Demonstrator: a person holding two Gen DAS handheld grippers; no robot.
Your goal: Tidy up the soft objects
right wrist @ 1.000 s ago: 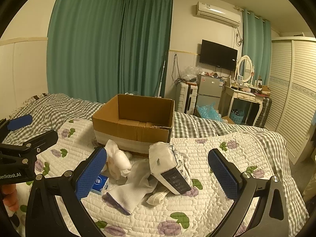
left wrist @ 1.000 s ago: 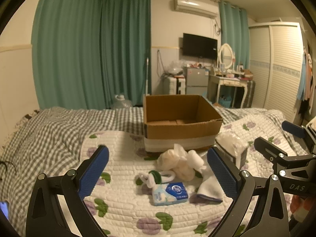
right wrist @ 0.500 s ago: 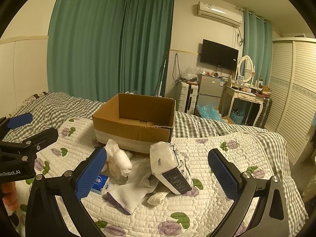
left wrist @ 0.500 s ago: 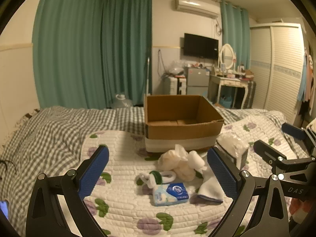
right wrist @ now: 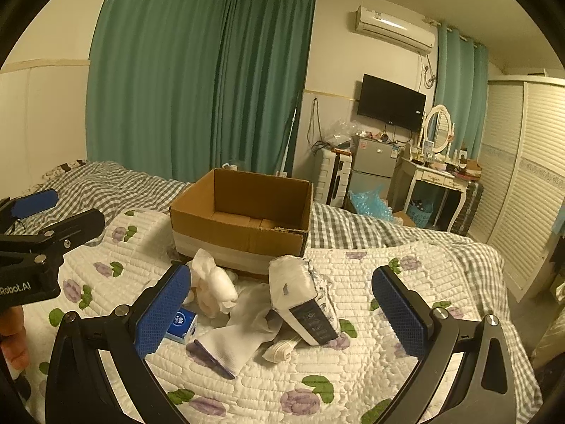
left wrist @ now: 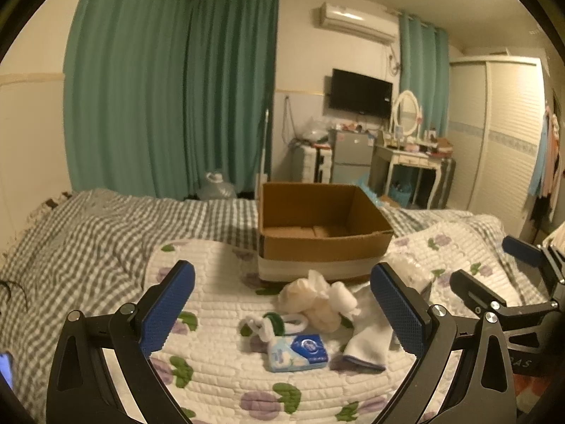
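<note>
**Nothing boxed yet on the bed**

Both my grippers, left gripper (left wrist: 282, 309) and right gripper (right wrist: 282, 309), hover with jaws spread, grasping nothing. The soft pile (left wrist: 319, 305) lies mid-quilt (left wrist: 212, 360), just before the empty cardboard box (right wrist: 243, 226); I judge all sorting remains.

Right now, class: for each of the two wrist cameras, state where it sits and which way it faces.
Left wrist: sits on the left gripper, open, facing the cardboard box across the quilt; the right gripper shows at right.
Right wrist: sits on the right gripper, open, facing the same box from the right; the left gripper and a hand show at left.
Both share the box and blue tissue pack.
</note>
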